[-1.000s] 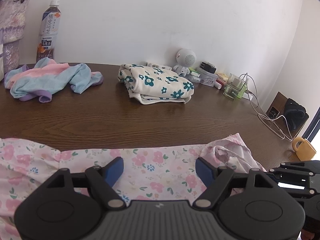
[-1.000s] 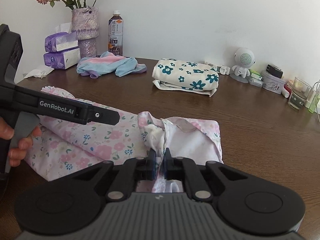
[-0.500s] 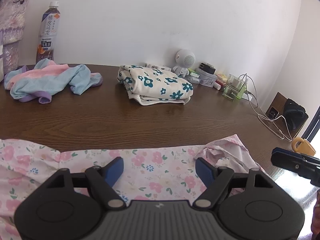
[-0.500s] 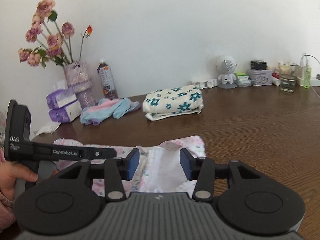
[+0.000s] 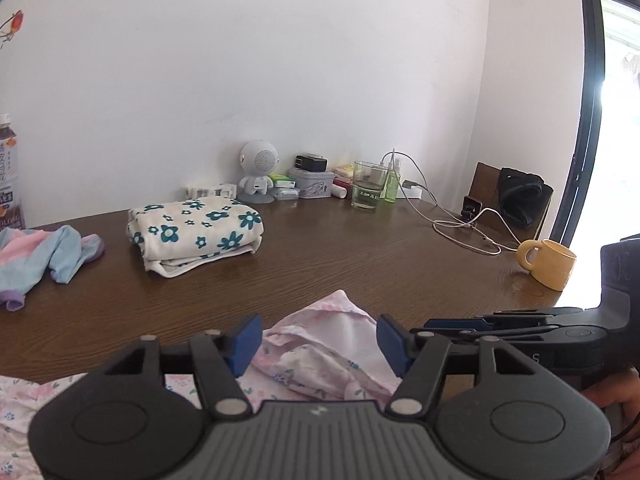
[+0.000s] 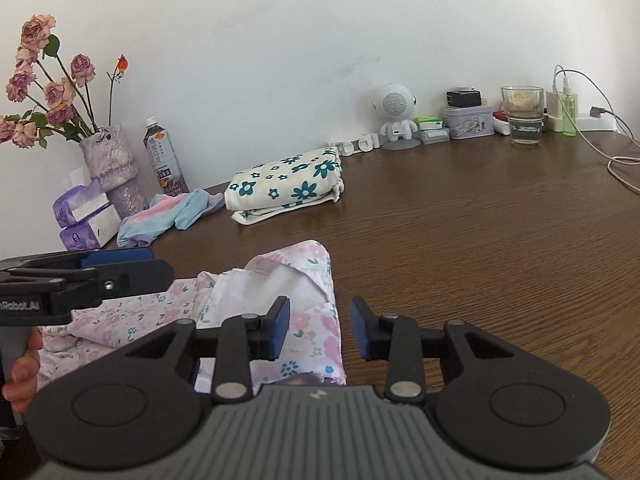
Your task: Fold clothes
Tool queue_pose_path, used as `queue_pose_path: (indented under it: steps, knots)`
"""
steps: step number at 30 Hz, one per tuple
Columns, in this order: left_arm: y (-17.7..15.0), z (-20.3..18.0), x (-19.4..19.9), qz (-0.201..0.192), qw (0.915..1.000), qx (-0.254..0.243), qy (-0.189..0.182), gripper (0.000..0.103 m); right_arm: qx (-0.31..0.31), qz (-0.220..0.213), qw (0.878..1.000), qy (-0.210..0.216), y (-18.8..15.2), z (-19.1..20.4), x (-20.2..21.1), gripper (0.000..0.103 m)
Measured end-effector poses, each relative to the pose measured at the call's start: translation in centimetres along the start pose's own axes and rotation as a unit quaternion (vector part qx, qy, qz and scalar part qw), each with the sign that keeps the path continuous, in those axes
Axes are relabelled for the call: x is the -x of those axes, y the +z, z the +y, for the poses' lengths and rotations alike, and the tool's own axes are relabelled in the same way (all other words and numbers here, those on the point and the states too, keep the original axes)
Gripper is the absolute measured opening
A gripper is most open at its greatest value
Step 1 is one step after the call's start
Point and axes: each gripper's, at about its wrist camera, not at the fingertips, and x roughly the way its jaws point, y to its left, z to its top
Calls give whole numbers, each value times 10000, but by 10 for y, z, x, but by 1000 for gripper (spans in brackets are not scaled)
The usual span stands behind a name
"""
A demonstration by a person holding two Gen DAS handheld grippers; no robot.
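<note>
Right wrist: tool (image 6: 319, 328) off garment (image 6: 316, 328).

Left gripper (image 5: 318, 342), black frame with blue pads, jaws parted and just closing somewhat, nothing pressed between the pads, cloth only lying below the gap. Right gripper (image 6: 319, 330), same black-and-blue build, jaws apart, just narrowed a little, pads gripping nothing. Both pointing forward and slightly downward, side by side, close together. Fingers of the left hand (image 6: 20, 376) wrapped around its grey handle; right hand (image 5: 612, 394) partly visible behind its handle.
</note>
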Motion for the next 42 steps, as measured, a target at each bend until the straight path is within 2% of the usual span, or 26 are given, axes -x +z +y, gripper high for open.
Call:
queue_pose_path:
  steps: [2, 4, 11, 15, 27, 37, 42]
  knots:
    - [0, -6, -6, 32, 10000, -32, 11, 48, 20, -2, 10000, 54, -1, 1, 2, 34]
    - [-1, -11, -13, 100, 9999, -86, 35, 45, 47, 4, 9999, 102, -2, 2, 5, 34]
    - [-20, -2, -43, 661, 9972, 108, 334, 45, 319, 291, 9991, 48, -8, 8, -4, 34]
    - [-25, 6, -48, 824, 9958, 192, 351, 45, 395, 408, 9984, 18, -10, 10, -8, 34]
    - [-27, 10, -47, 854, 9954, 301, 316, 46, 383, 603, 9974, -8, -15, 8, -17, 34]
    - [-27, 10, -46, 834, 9955, 335, 310, 46, 288, 494, 9984, 45, -15, 4, -14, 35]
    - [-26, 13, -44, 792, 9956, 400, 285, 50, 195, 344, 9992, 63, -14, 0, -8, 38]
